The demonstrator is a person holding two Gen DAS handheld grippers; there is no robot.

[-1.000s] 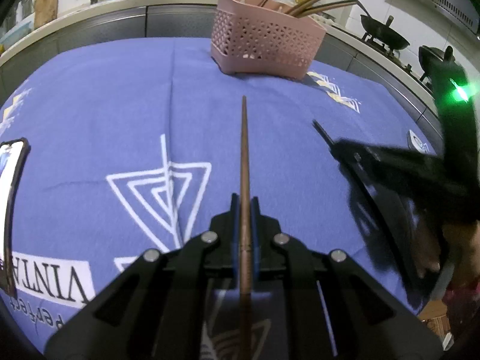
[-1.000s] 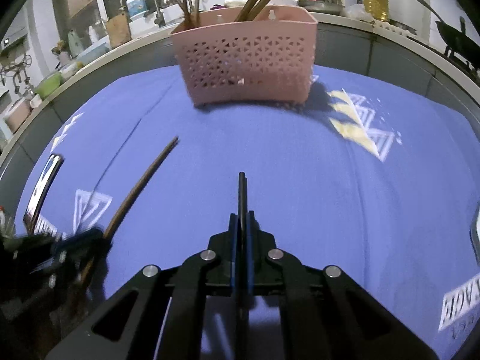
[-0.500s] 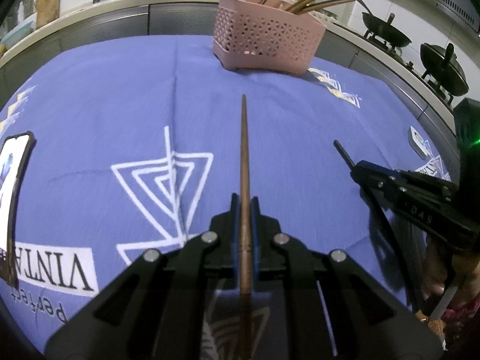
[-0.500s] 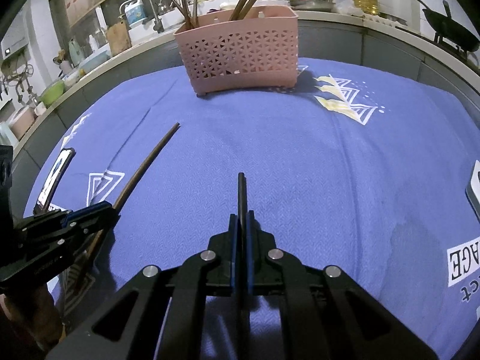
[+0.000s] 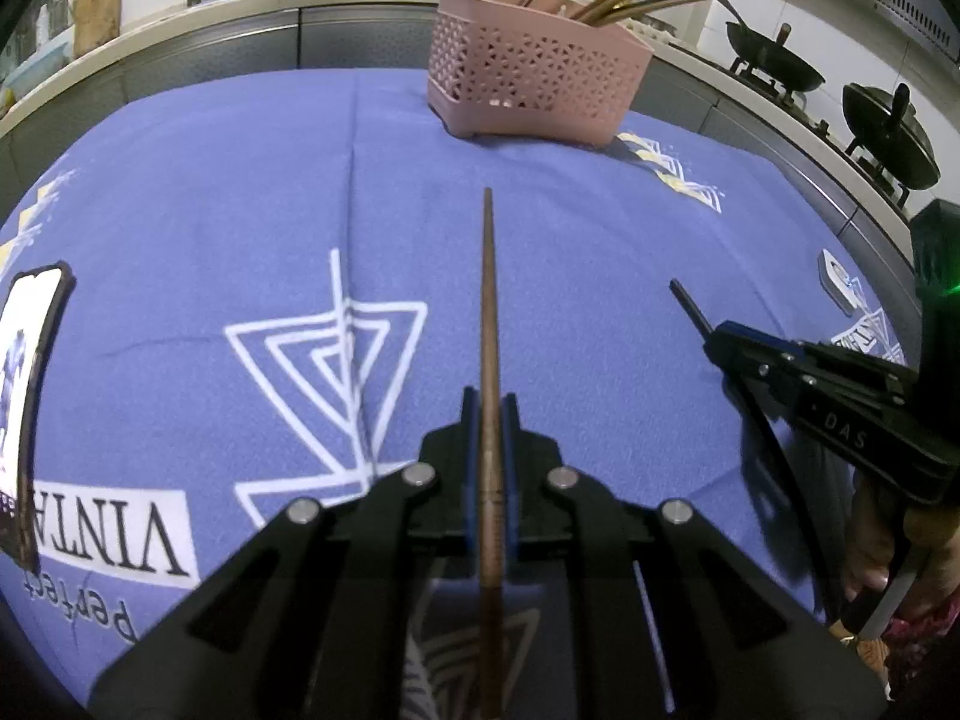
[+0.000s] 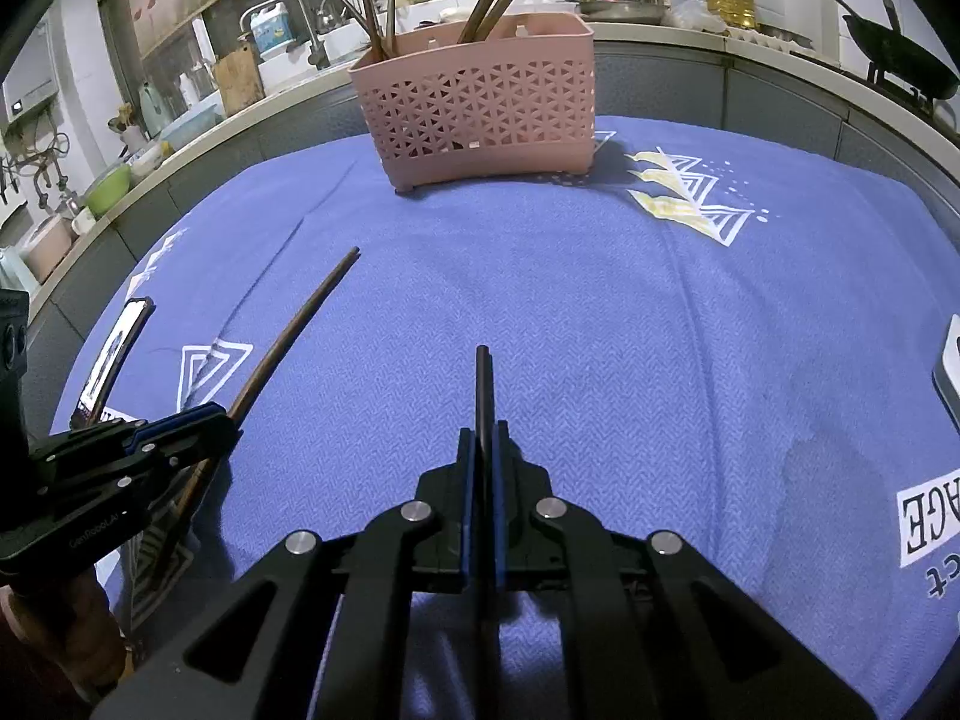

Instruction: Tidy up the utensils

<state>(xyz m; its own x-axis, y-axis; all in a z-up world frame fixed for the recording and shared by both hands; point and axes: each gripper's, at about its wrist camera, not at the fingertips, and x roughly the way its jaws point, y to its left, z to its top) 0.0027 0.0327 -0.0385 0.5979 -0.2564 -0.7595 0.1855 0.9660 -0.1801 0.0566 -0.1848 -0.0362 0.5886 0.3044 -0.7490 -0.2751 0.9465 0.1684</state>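
Left gripper (image 5: 489, 414) clamps a brown chopstick (image 5: 487, 300); right gripper (image 6: 480, 450) pinches a dark utensil (image 6: 483, 384), possibly a chopstick. Long overhang risks snagging the upper-centre pink basket (image 6: 480, 102) rim.

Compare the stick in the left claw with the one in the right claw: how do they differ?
The brown chopstick in the left claw is brown and tapers to a point; the black utensil in the right claw is black with a blunt end. The brown chopstick juts far past its claw, the black utensil only a little. Both are clamped and point toward the pink basket.
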